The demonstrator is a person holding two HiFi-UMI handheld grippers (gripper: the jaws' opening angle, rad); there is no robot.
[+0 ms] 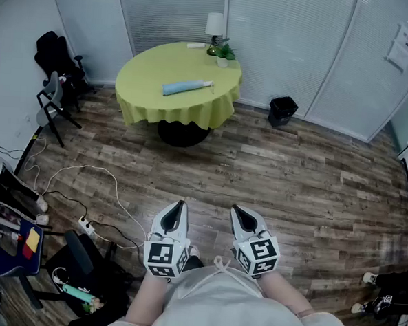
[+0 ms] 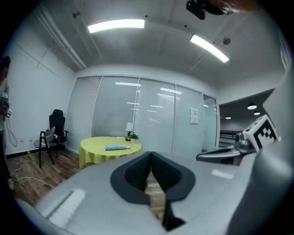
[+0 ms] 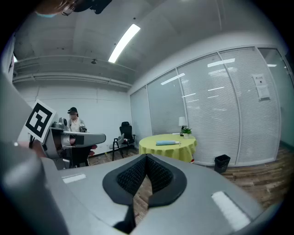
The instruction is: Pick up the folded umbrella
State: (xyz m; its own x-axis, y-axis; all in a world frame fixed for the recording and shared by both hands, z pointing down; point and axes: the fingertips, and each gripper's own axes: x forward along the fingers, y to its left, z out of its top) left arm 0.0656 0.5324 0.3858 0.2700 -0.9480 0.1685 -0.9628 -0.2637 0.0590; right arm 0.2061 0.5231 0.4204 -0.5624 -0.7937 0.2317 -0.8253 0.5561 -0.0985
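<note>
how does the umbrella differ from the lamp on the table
The umbrella is light blue; the lamp is white. The umbrella lies flat near the middle of the table; the lamp stands upright at its far edge. Both rest on that yellow table.

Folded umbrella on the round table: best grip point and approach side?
Likely the middle of the folded umbrella, jaws across its narrow width, coming from above on the near side of the table. It lies flat, long axis crosswise to the head view, clear of lamp and plant.
</note>
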